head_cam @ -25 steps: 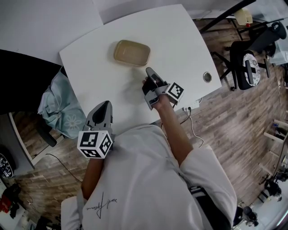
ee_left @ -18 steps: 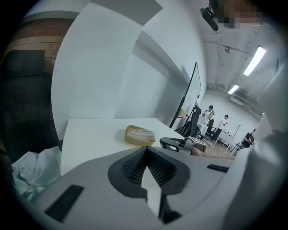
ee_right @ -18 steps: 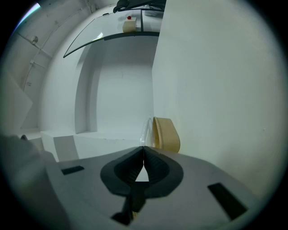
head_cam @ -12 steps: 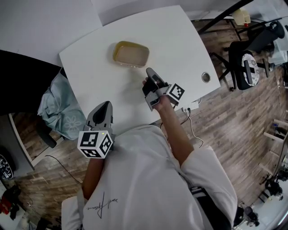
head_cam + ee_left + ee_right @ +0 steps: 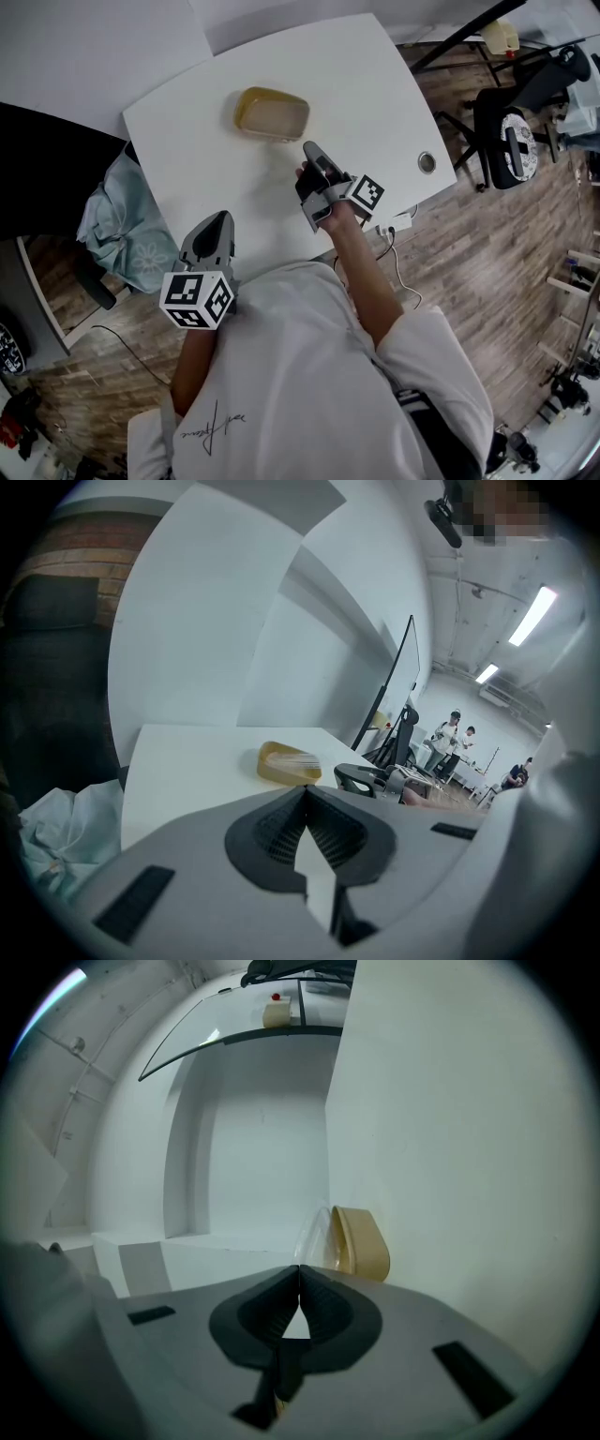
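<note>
A shallow tan tray (image 5: 271,112) with a clear lid lies on the white table (image 5: 366,94), toward its far side. My right gripper (image 5: 307,147) hovers over the table just short of the tray, shut and empty; in the right gripper view the tray (image 5: 359,1243) stands a little beyond the closed tips (image 5: 299,1267). My left gripper (image 5: 224,216) stays at the table's near edge, shut with nothing in it. From the left gripper view, the tray (image 5: 287,762) lies farther off past the closed tips (image 5: 305,788), with the right gripper (image 5: 367,778) to its right.
A round cable hole (image 5: 427,162) sits near the table's right edge. A light blue cloth (image 5: 122,220) lies on a chair to the left. A black office chair (image 5: 511,122) stands at the right on the wooden floor. People stand far off in the left gripper view.
Both grippers stay about where they were, still shut. The views have shifted only slightly, and the tray lies unmoved.
</note>
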`<move>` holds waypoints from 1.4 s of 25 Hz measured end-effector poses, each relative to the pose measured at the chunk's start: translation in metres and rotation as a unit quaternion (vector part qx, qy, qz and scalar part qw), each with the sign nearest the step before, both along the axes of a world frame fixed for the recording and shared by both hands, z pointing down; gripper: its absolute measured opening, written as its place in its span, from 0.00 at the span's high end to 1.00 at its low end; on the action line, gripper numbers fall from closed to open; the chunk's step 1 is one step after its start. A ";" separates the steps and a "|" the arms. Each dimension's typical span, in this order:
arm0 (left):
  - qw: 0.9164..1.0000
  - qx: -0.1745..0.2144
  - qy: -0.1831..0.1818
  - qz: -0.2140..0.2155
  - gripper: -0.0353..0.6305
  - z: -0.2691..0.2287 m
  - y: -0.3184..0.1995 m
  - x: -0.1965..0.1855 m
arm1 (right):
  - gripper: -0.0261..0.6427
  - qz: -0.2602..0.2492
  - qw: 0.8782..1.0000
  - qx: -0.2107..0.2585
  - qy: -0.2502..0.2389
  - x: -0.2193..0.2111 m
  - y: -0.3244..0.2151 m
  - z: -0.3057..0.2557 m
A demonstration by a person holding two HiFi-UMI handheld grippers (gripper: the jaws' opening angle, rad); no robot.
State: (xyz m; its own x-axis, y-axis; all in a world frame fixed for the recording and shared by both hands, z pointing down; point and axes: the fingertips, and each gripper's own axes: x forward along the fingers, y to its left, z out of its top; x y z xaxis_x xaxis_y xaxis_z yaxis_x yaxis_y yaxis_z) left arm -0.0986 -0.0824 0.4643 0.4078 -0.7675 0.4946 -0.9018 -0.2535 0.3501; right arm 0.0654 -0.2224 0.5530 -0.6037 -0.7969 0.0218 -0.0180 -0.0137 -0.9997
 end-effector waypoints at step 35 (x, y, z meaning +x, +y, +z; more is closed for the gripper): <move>1.000 0.004 0.011 0.002 0.94 -0.003 0.000 0.000 | 0.94 0.001 0.999 0.030 -0.023 0.000 0.000 -0.030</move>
